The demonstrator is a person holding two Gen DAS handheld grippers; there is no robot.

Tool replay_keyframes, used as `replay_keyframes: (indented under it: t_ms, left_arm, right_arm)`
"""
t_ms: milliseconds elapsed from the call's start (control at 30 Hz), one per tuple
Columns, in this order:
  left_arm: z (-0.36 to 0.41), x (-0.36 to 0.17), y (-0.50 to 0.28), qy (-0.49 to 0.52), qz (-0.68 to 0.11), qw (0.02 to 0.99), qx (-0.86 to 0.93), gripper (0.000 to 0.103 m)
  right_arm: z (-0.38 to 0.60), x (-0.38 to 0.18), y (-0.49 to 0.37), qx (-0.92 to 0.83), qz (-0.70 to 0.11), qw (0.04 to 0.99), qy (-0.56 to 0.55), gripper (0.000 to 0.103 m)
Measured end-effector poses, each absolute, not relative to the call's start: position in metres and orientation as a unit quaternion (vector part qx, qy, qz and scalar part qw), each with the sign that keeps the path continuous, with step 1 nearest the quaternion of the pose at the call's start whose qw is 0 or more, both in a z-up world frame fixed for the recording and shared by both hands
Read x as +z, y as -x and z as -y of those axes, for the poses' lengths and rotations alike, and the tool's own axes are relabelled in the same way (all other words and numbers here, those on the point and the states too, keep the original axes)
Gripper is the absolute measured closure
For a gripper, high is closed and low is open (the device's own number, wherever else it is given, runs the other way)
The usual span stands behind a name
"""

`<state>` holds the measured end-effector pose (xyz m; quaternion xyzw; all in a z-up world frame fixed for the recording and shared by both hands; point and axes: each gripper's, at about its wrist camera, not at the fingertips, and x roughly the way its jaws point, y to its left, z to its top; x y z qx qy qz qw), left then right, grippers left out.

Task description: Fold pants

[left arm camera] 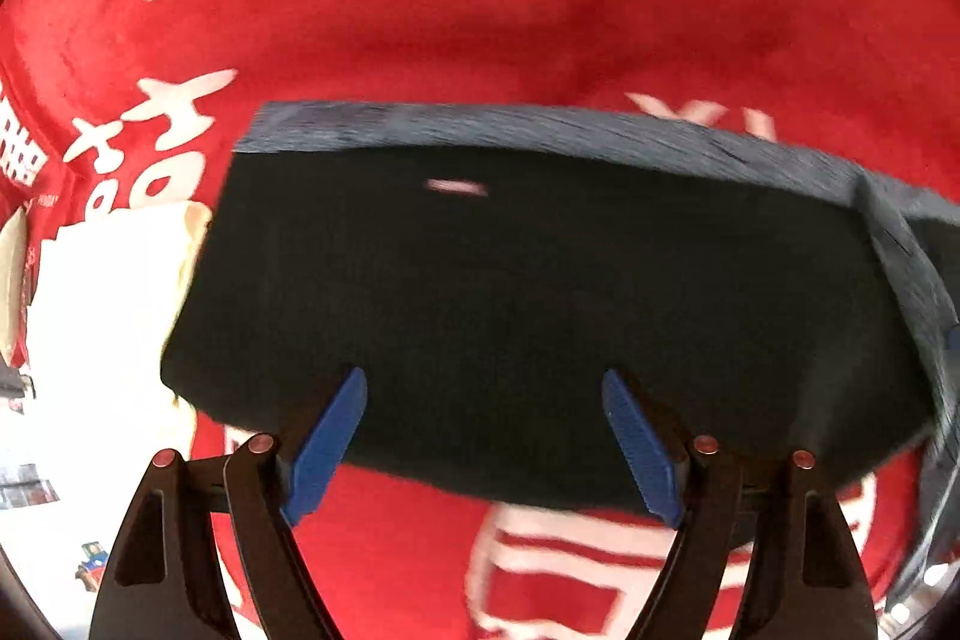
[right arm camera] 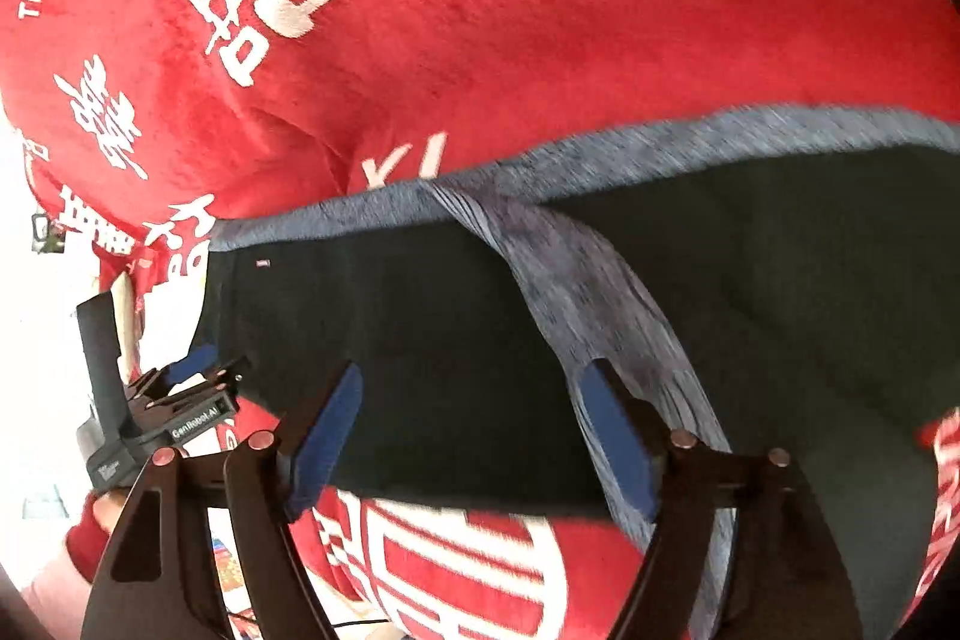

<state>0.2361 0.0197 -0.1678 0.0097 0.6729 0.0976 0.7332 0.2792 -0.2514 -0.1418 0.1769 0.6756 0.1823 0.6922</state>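
While the pants (left arm camera: 540, 316) lie flat on the red blanket (left arm camera: 420, 10), dark cloth with a grey band (left arm camera: 540, 127) along the far edge, both tools hang just above the near hem with nothing between their pads. The left hand-held gripper (left arm camera: 485, 445) stands wide open over the left part of the cloth, and the right hand-held gripper (right arm camera: 474, 442) stands just as wide near a grey strip (right arm camera: 576, 292) that runs slantwise across the middle.

The main risk, as I judge it, is a bad pinch. The blanket is plush and rumpled, so a jaw pushed down at the hem could catch blanket along with cloth, and the lift would then drag the bedding and spoil the fold. A shallow bite is the opposite danger: only the top layer comes up, and the layers slide apart.

Both views are smeared by motion, so the hem's exact line is hard to read; closing early could miss it altogether. An uneven lift is another hazard, since the two tools sit at different points along the hem and the crease could come out skewed. Pale things (left arm camera: 102, 292) at the left edge lie close to the cloth and could be knocked.
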Motion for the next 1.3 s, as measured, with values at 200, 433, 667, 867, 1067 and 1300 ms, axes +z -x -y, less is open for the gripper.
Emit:
replay_keyframes:
  t_ms: [200,433,667,867,1067,1300]
  left_arm:
    - [0.031,-0.158,-0.229,-0.031,-0.677,0.733,0.066,0.021]
    - [0.077,-0.150,-0.212,-0.051,-0.675,0.736,0.020,0.021]
    - [0.118,-0.148,-0.181,-0.090,-0.675,0.732,-0.036,0.021]
    - [0.149,-0.146,-0.147,-0.106,-0.677,0.723,-0.087,0.021]
    - [0.175,-0.144,-0.117,-0.086,-0.680,0.711,-0.155,0.021]
    - [0.226,-0.157,-0.105,-0.072,-0.691,0.690,-0.201,0.021]
  right_arm:
    - [0.287,-0.131,-0.248,0.156,-0.675,0.697,-0.185,0.023]
    - [0.335,-0.118,-0.198,0.091,-0.666,0.710,-0.208,0.023]
    - [0.366,-0.123,-0.121,0.021,-0.662,0.709,-0.242,0.023]
    - [0.376,-0.124,-0.056,-0.024,-0.649,0.709,-0.276,0.023]
    - [0.396,-0.127,0.002,-0.080,-0.643,0.711,-0.271,0.023]
    - [0.432,-0.137,0.031,-0.104,-0.616,0.726,-0.288,0.023]
